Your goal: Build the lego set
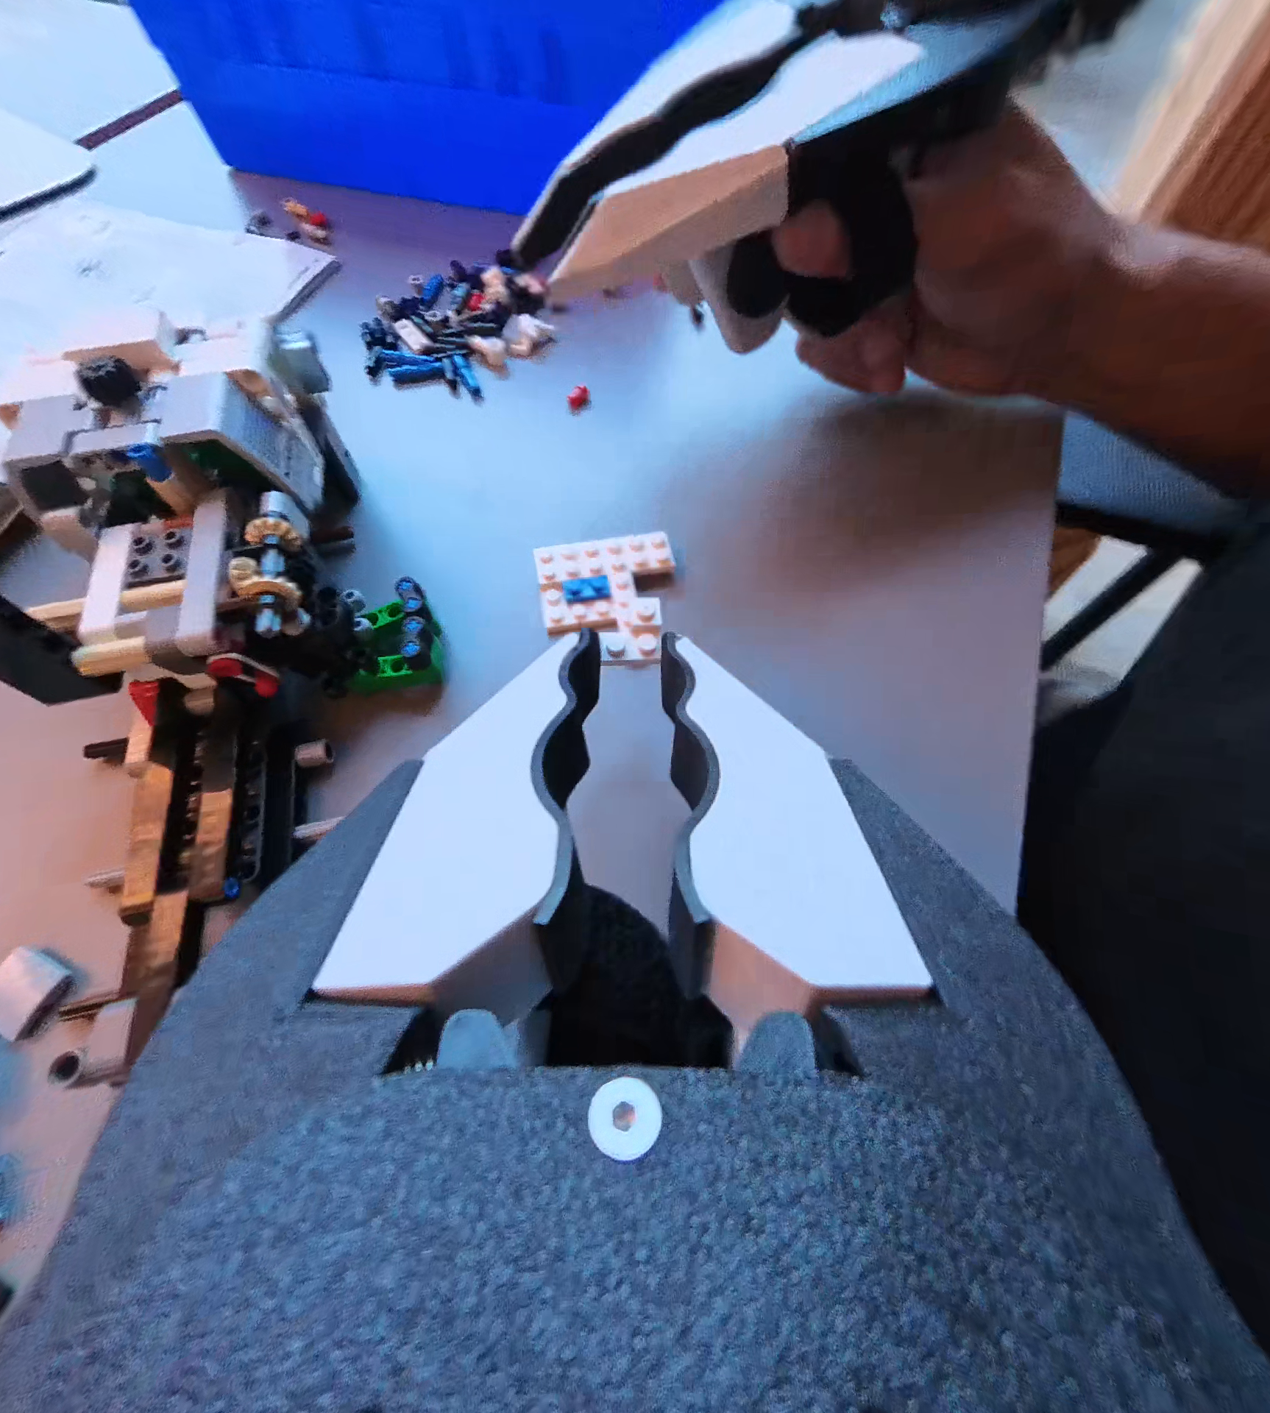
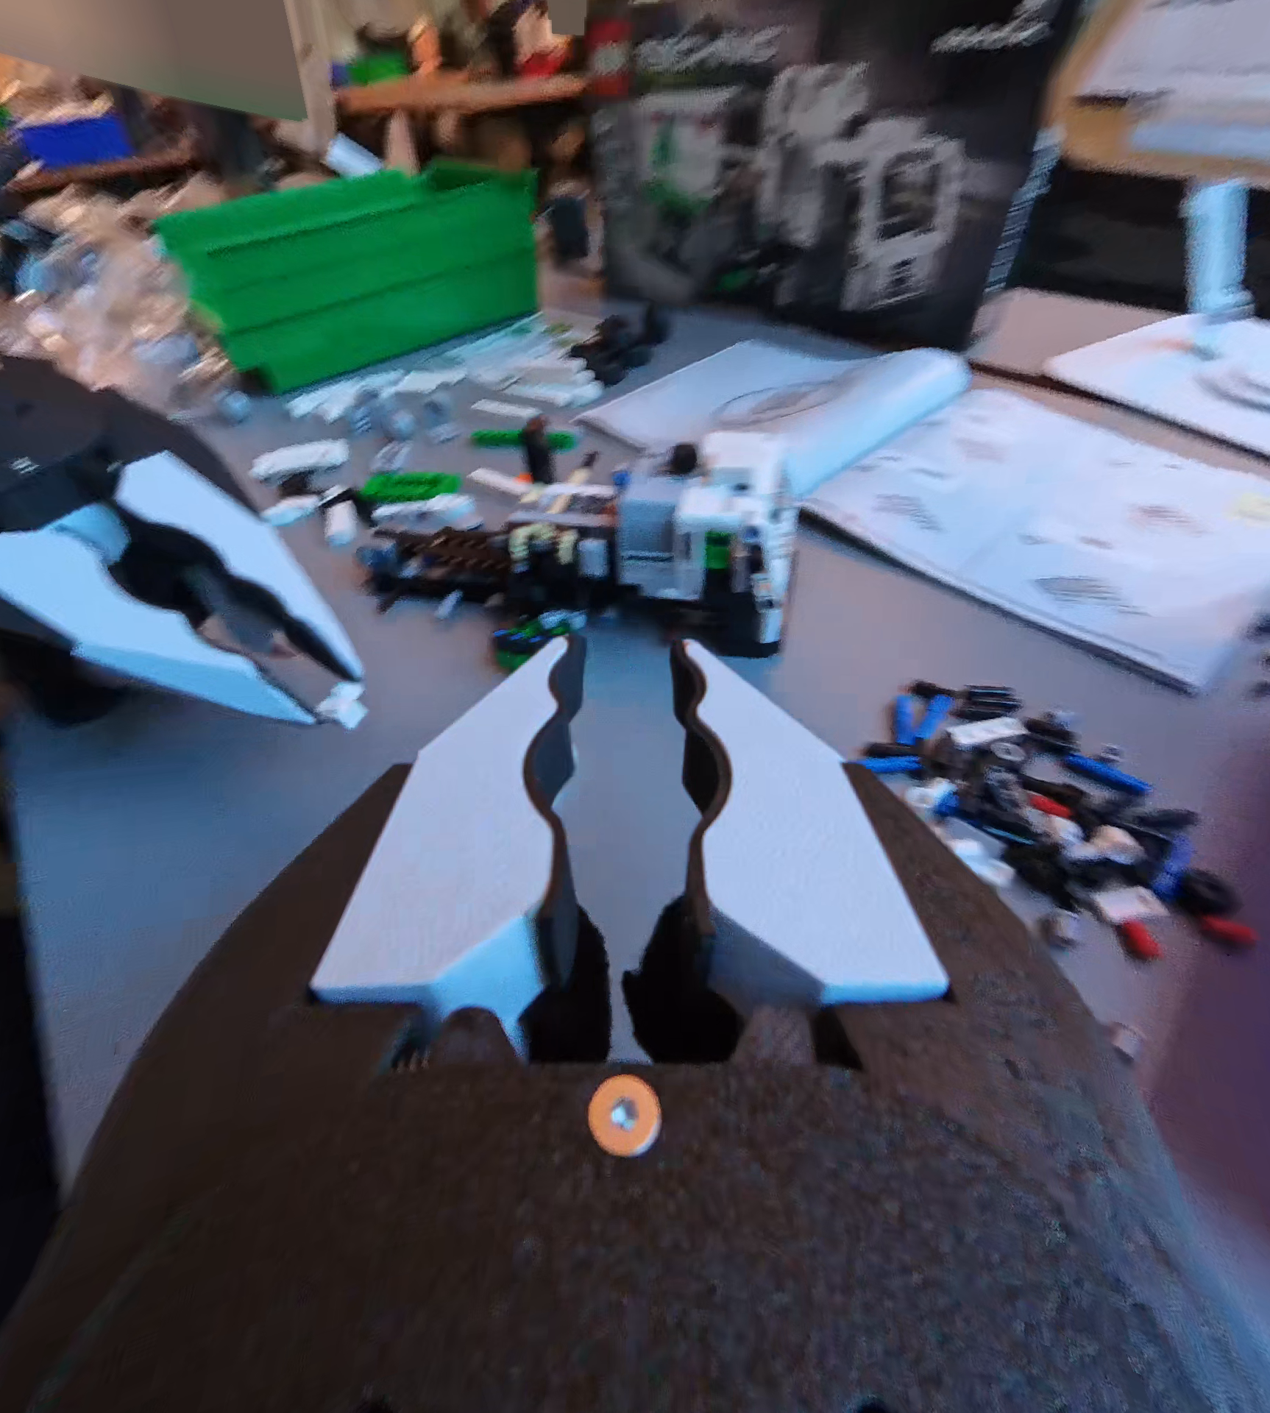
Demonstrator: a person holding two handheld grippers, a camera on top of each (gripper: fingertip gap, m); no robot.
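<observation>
My left gripper (image 1: 628,644) is shut on the near end of a small white plate assembly (image 1: 601,570) with a blue tile on top. The right wrist view shows it at the left, a white piece (image 2: 343,703) at its tips, above the table. My right gripper (image 2: 628,650) is open and empty; in the left wrist view its tips (image 1: 536,264) hover just over the pile of small parts (image 1: 456,321). The partly built white, grey and black model (image 1: 181,535) lies to the left of the plate assembly and also shows in the right wrist view (image 2: 655,535).
A blue bin (image 1: 387,92) stands at the back, a green bin (image 2: 357,260) and the set's dark box (image 2: 808,191) beyond the model. An open instruction booklet (image 2: 1075,535) lies beside the model. A green piece (image 1: 395,642) and a loose red piece (image 1: 578,396) lie nearby. The table edge (image 1: 1045,612) runs on the right.
</observation>
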